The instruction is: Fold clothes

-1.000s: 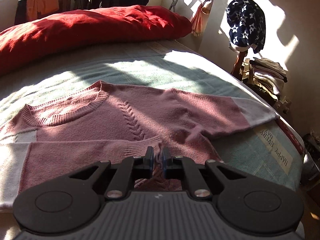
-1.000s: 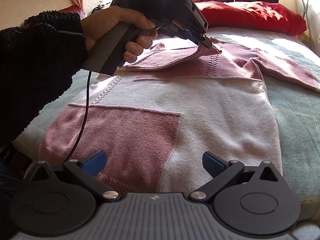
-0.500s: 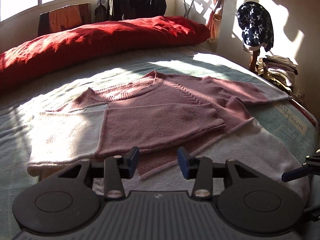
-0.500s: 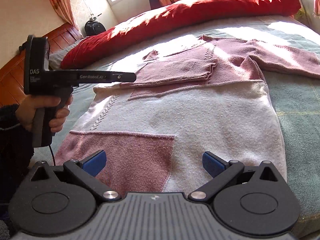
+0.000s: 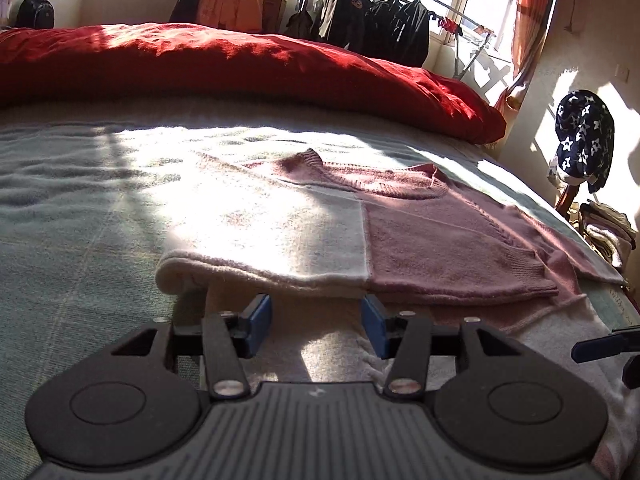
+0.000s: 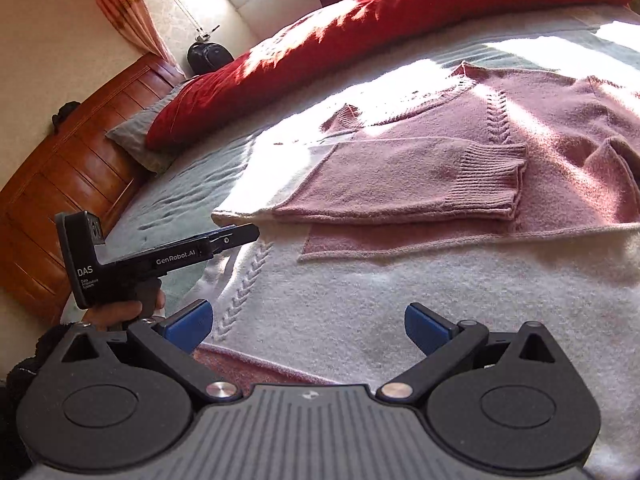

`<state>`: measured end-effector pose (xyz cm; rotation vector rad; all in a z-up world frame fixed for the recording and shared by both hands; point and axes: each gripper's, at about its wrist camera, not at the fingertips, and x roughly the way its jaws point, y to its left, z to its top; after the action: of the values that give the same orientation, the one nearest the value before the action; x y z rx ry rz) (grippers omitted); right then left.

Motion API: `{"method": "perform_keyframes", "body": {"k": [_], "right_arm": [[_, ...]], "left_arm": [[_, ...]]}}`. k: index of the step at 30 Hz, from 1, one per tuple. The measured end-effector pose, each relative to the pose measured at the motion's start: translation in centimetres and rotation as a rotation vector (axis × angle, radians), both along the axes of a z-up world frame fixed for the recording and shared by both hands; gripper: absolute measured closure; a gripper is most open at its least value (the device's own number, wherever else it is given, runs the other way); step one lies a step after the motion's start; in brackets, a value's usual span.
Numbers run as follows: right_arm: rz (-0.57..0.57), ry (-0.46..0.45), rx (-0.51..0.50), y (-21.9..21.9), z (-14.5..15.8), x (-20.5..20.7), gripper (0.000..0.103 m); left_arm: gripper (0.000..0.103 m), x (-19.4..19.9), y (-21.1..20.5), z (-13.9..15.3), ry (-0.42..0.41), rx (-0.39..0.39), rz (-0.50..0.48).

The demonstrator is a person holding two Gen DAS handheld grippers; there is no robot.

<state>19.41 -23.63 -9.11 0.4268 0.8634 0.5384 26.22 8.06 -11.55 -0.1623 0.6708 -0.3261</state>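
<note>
2 colours make up the knitted sweater (image 6: 400, 280) lying flat on the bed (image 5: 80, 216): dusty pink and cream, in soft fuzzy blocks, with a raised cable-braid pattern running down the pink chest and another down the cream panel. 1 sleeve (image 6: 400, 180) is folded across the body, its ribbed cuff (image 6: 492, 180) lying flat on the pink chest just below the ribbed neckline. The bed cover under it is a pale green woven fabric with faint checks, lit by hard patches of sunlight. A plump red pillow (image 5: 240, 64) stretches along the far side of the bed, with a wooden headboard (image 6: 60, 184) of glossy panels showing in the right wrist view. Dark jackets hang on a metal rack (image 5: 380, 28) by the window, and a navy cloth with white stars (image 5: 584, 136) hangs by the wall.

The left gripper (image 5: 316, 326) has just been opening; its blue pads (image 5: 258, 324) now stand about half apart, with nothing between them, hovering low just in front of the folded cream edge of the sweater. In the right wrist view a hand (image 6: 124, 312) grips its handle. The right gripper (image 6: 308, 328) has its fingers spread wide, empty, above the cream lower part of the sweater, touching nothing
</note>
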Motion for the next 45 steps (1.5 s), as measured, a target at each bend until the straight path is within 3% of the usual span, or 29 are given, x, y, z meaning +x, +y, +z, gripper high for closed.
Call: {"method": "perform_keyframes", "body": {"k": [6,16,18,24,29,38,45], "right_arm": [[-0.035,0.066,0.064,0.2,-1.9,3.5,0.0],[-0.184,0.128,0.305,-2.9,-4.0,7.8,0.0],[-0.195,0.114,0.274,-2.9,-3.8,8.7,0.0],[-0.154,-0.011,-0.008,-1.5,-2.9,10.4,0.0],[-0.176,-0.051,-0.019,-1.2,-3.9,9.5,0.0],[-0.146,-0.041,0.033,-2.1,-4.2,9.8,0.0],[-0.109,-0.116,-0.166,1.0,-3.7,9.0,0.0]], "left_arm": [[0.051,2.4,1.8,-0.9,0.027,-0.069,0.054],[0.043,2.1,1.3,-1.3,0.011,-0.027,0.017],[0.042,2.1,1.2,-1.3,0.009,-0.025,0.013],[0.041,2.0,1.4,-1.4,0.007,-0.032,0.004],[0.035,2.0,1.2,-1.5,0.004,-0.036,-0.008],[0.029,2.1,1.5,-1.6,0.009,-0.071,-0.021],[0.026,2.2,1.7,-1.7,0.013,-0.092,-0.029]]}}
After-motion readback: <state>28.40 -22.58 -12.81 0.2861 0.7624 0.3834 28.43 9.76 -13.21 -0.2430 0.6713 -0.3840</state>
